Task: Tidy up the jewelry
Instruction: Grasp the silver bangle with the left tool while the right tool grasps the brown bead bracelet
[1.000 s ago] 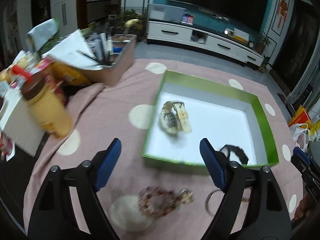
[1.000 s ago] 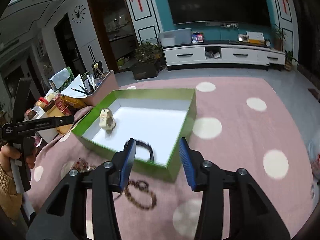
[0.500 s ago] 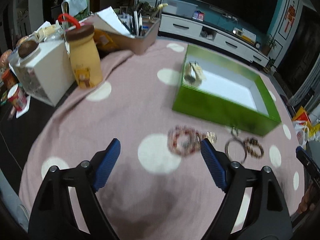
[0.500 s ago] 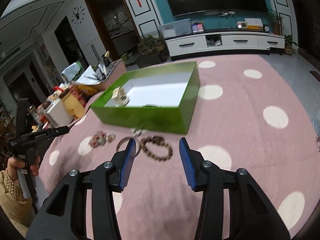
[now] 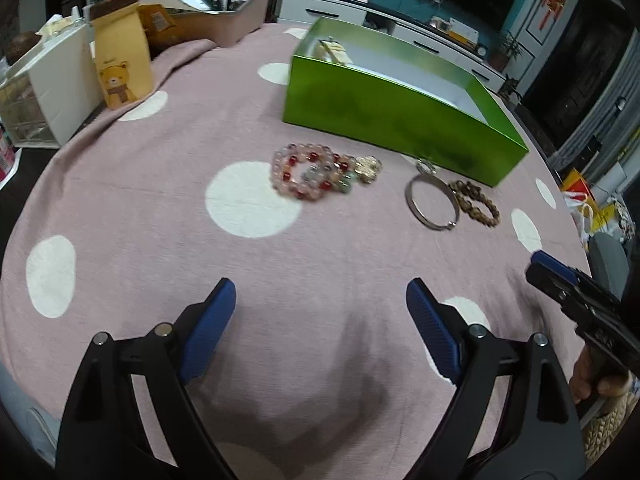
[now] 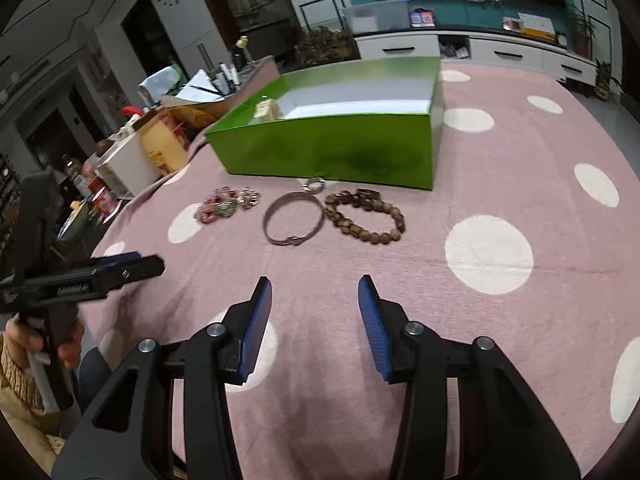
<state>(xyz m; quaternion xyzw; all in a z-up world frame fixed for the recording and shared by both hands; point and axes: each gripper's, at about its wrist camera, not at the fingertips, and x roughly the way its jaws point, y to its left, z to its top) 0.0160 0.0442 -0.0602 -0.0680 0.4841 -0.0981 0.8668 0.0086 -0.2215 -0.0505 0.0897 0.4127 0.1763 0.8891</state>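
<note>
A green box (image 5: 392, 112) (image 6: 332, 152) with a white inside stands on the pink dotted cloth; a pale gold watch (image 5: 334, 49) (image 6: 266, 110) lies in it. In front of it lie a pink and red bead bracelet (image 5: 308, 170) (image 6: 218, 206), a gold piece (image 5: 366, 168), a silver bangle (image 5: 432, 204) (image 6: 294, 220), a brown bead bracelet (image 5: 476, 202) (image 6: 364, 216) and a small ring (image 6: 314, 184). My left gripper (image 5: 320, 304) and my right gripper (image 6: 316, 300) are both open and empty, held back from the jewelry near the table's front.
At the far left stand a yellow bear carton (image 5: 120, 68), a white storage box (image 5: 44, 80) and a brown tray of pens and papers (image 5: 216, 8). The table edge (image 5: 560, 168) drops off at the right, with bags on the floor beyond.
Both grippers have pulled back and lowered from over the box toward the table's front. The box and jewelry now lie farther ahead. Both stay open and empty.
</note>
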